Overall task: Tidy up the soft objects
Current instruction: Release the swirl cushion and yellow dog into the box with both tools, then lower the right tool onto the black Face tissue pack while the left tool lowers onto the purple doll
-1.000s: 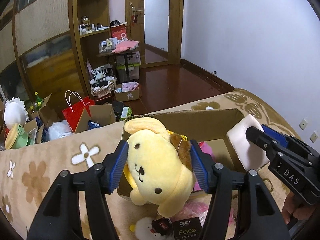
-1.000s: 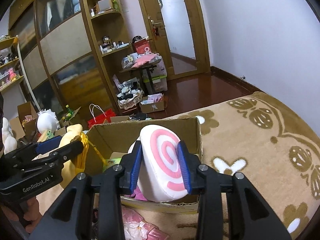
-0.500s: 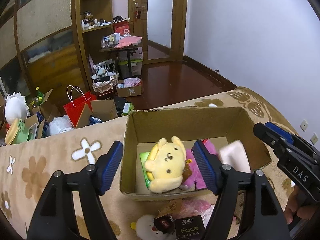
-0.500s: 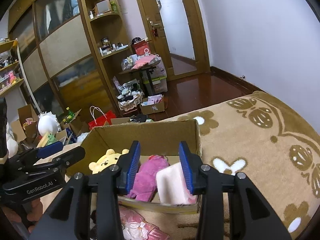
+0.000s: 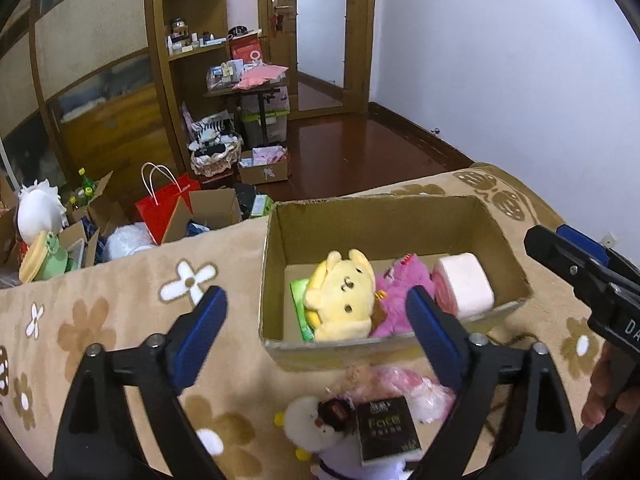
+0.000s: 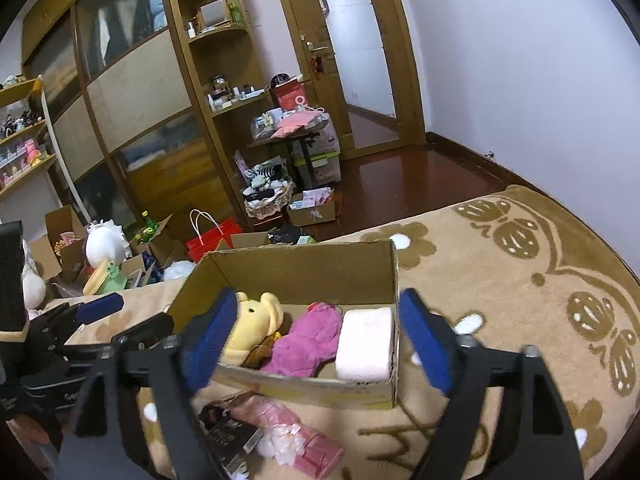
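- With both tongs empty and spread wide, the next pick is whatever soft item lies outside the cardboard box (image 5: 272, 264).
- Left gripper (image 5: 316, 330): jaws apart, nothing between them. Right gripper (image 6: 320, 340): jaws apart too, nothing held.
- Box contents, left view: yellow plush (image 5: 340, 296) at 9 o'clock in the box, magenta plush (image 5: 400, 296) in the middle, pink-white roll cushion (image 5: 464, 288) at 3 o'clock against the right wall. A green packet (image 5: 300, 312) is wedged under the yellow plush.
- On the floral blanket (image 5: 120, 320), just outside the box's near wall: white duck plush (image 5: 308, 424) at 6 o'clock from the left tongs, with a black "Face" box (image 5: 386, 428) lying on or against it, and a pink crinkly packet (image 5: 404, 384) touching the box front.
- Key relation: the white duck sits directly below and between the left fingers, near the bottom frame edge. In the right view that spot is at 7 o'clock, mostly hidden by the right tongs' left finger. My read: left hand is nearer and better lined up.
- Duck's long axis: partly cut off by the frame, looks roughly 12-to-6; cannot confirm.
- Risk: the black box overlaps the duck, so a close there may catch the box too.
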